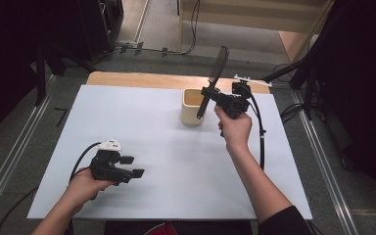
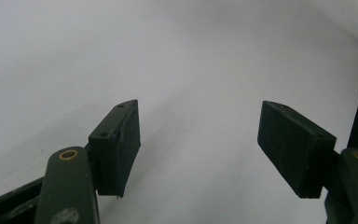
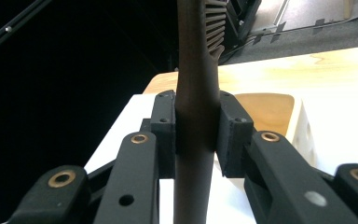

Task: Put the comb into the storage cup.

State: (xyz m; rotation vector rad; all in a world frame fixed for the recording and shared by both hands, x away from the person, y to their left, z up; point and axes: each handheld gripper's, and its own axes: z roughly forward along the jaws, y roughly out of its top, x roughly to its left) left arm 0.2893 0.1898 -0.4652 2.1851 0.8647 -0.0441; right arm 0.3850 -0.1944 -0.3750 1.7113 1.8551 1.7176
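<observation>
Spatula (image 1: 215, 78) clamped in right tool (image 1: 206, 93) beside cream holder (image 1: 193, 105); left tool (image 1: 132, 166) gapes wide

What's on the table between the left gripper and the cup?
Nothing: in the high view, only bare white table lies between the left gripper and the cup.

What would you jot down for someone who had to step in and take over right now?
Right hand-held gripper: shut on the handle of a dark slotted spatula, held tilted with the slotted head up, above the cream holder.
Left hand-held gripper: open, holding nothing, low over the white table near its left front.
Done: spatula gripped and in the air.
Left: judging by its position, it probably goes into the holder or has just come out; I can't tell which.
</observation>
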